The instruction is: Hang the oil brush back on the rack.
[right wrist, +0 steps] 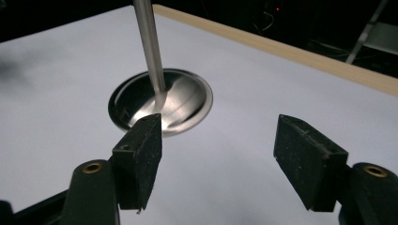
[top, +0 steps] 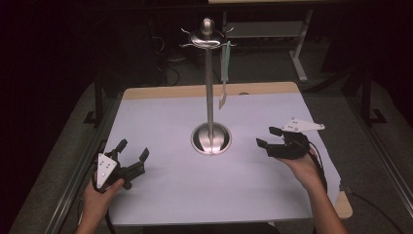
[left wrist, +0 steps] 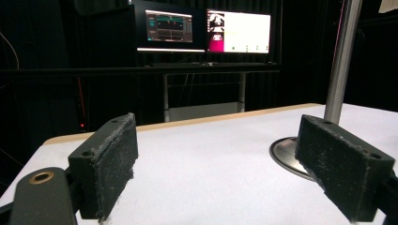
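Stand: a tall polished steel utensil stand (top: 210, 87) rises upright from a round domed base (top: 211, 138) near the middle of the counter; its hooked crown sits at the top of the pole.
Hanging utensil: a slim pale green-handled utensil (top: 225, 73) hangs from a hook on the right side of the crown, clear of the pole, its light tip well above the counter.
Counter: a white-covered counter with a pale wood edge (top: 160, 190) carries the stand.
Left tool: the black two-jaw left tool (top: 132, 148) rests low at the near left of the counter, held in the person's left hand (top: 100, 195); its jaws are spread wide with nothing between them. In the left gripper view, the stand's base lies ahead and to the right, partly behind the right pad (left wrist: 342, 171).
Right tool: the black right tool (top: 268, 137) sits just right of the stand's base, held in the right hand (top: 304, 168); its jaws stand wide apart and empty, apart from the base. In the right gripper view, the base (right wrist: 162, 101) lies just beyond the left pad (right wrist: 141, 154).
Background: two lit monitors (left wrist: 206, 30) glow in the dark beyond the counter.
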The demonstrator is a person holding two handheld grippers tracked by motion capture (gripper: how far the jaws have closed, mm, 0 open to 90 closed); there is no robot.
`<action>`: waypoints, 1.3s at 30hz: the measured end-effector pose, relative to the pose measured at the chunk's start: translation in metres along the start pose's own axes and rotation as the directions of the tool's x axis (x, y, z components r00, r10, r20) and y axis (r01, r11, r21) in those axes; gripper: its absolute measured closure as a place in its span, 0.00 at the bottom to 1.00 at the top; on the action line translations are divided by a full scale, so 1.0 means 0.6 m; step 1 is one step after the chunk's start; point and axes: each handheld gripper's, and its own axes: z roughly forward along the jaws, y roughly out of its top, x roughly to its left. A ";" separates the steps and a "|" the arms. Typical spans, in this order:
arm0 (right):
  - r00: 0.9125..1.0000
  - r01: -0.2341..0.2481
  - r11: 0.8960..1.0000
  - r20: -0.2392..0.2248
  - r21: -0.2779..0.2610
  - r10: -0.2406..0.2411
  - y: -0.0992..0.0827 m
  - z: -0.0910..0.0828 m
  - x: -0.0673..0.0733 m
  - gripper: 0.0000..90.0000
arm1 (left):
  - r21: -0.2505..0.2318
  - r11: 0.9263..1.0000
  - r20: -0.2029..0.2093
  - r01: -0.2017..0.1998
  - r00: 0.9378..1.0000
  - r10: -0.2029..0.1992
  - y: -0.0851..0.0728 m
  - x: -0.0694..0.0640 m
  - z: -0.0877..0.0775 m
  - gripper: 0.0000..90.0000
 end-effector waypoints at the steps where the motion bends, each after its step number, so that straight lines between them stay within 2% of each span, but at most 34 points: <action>1: 1.000 0.000 1.000 0.001 0.004 0.000 -0.005 -0.001 -0.001 0.36 | -0.001 1.000 0.000 0.000 1.000 0.000 0.000 0.000 0.000 0.15; 8: 1.000 -0.022 0.999 0.014 0.029 0.022 -0.044 -0.009 -0.004 0.35 | -0.009 1.000 0.001 -0.001 1.000 0.001 0.000 0.000 -0.002 0.15; 19: 0.998 -0.058 0.996 0.039 0.069 0.055 -0.090 -0.020 -0.012 0.34 | -0.016 1.000 0.008 0.005 1.000 -0.005 -0.001 0.001 -0.002 0.15; 25: 0.996 -0.074 0.992 0.053 0.101 0.069 -0.106 -0.013 -0.021 0.34 | -0.025 1.000 0.015 0.003 1.000 -0.002 -0.001 0.001 -0.004 0.15; 29: 0.996 -0.067 0.990 0.063 0.122 0.060 -0.112 -0.008 -0.023 0.34 | -0.022 1.000 0.014 0.003 1.000 -0.002 -0.001 0.001 -0.005 0.15; 39: 0.996 -0.069 0.991 0.062 0.112 0.063 -0.113 -0.013 -0.027 0.33 | -0.021 1.000 0.015 0.002 1.000 -0.002 -0.001 0.001 -0.004 0.15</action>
